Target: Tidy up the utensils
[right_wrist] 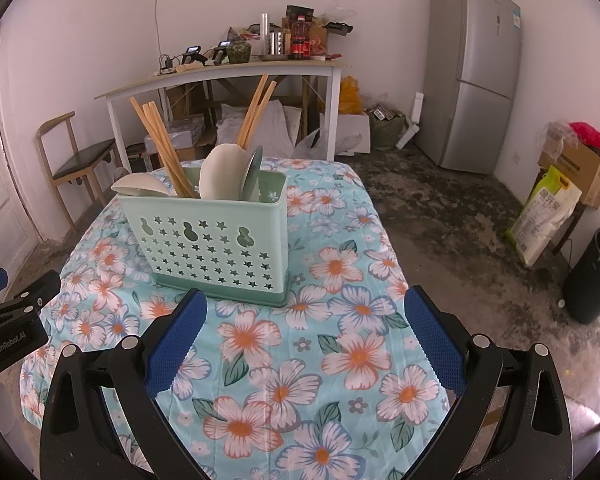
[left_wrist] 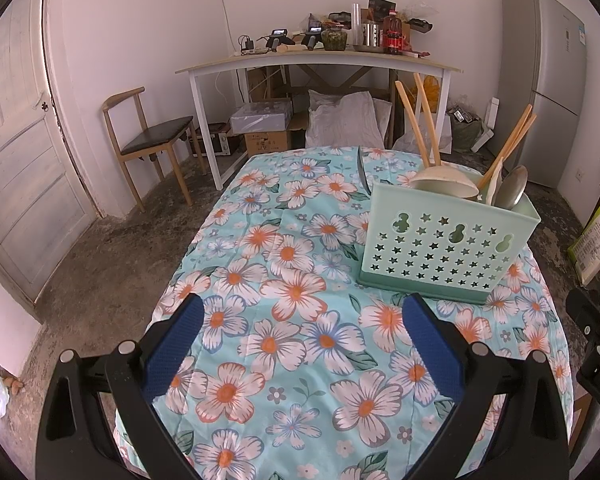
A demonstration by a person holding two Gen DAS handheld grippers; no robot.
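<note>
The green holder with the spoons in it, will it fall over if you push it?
Probably, if pushed high: the utensil holder is tall and narrow, and long chopsticks stick out above it. It looks like light, holey plastic, and the soft tablecloth might snag its base.

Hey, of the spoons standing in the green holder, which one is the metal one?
The grey metal spoon at the right end of the utensil holder, edge-on beside the upright cream spoon; the other cream spoon leans out left.

The left gripper (left_wrist: 304, 344) hangs with its blue-padded fingers (left_wrist: 176, 344) spread wide, gripping nothing. The right gripper (right_wrist: 306, 344) is likewise agape, its pads (right_wrist: 434, 340) bare; both point forward, level.
</note>
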